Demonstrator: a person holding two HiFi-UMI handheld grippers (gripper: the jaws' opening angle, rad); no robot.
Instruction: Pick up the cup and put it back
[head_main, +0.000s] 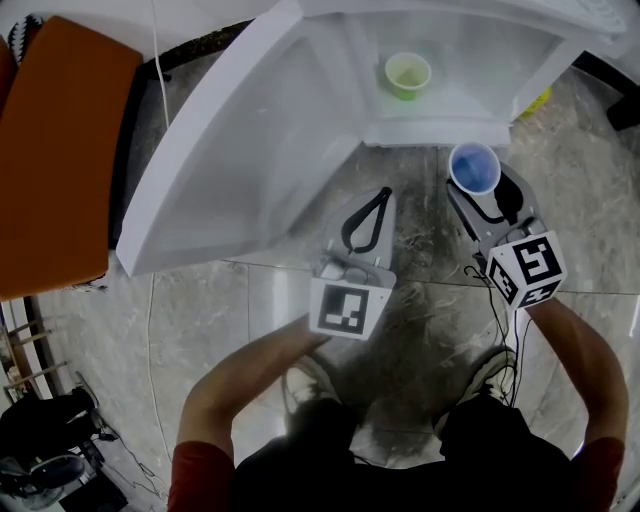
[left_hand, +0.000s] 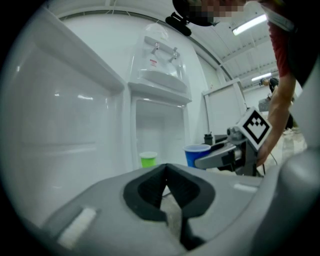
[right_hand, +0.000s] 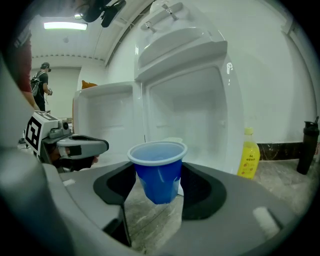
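Your right fingers (right_hand: 200, 192) are closed against the sides of the blue cup (right_hand: 159, 170), one dark pad on each flank, gripping it low on its body. The cup stands upright between them with its mouth open to the top, and the grey stone floor (head_main: 420, 330) shows beneath its base. From the head view, your right gripper (head_main: 485, 200) carries the cup just in front of the white cabinet (head_main: 440, 130), outside its lower compartment and near that compartment's right corner.

Your left fingers (left_hand: 147, 192) are pressed together, their tips meeting, with nothing between them. Your left gripper (head_main: 383, 198) hangs over the floor beside the right one, pointing toward the cabinet, close to the edge of its open door (head_main: 230, 160), which swings out to your left.

A green cup (head_main: 408, 74) sits upright inside the compartment, toward the back, well apart from the blue one. A yellow bottle (right_hand: 248, 160) stands on the floor just right of the cabinet, and a dark bottle (right_hand: 308, 147) stands farther right.
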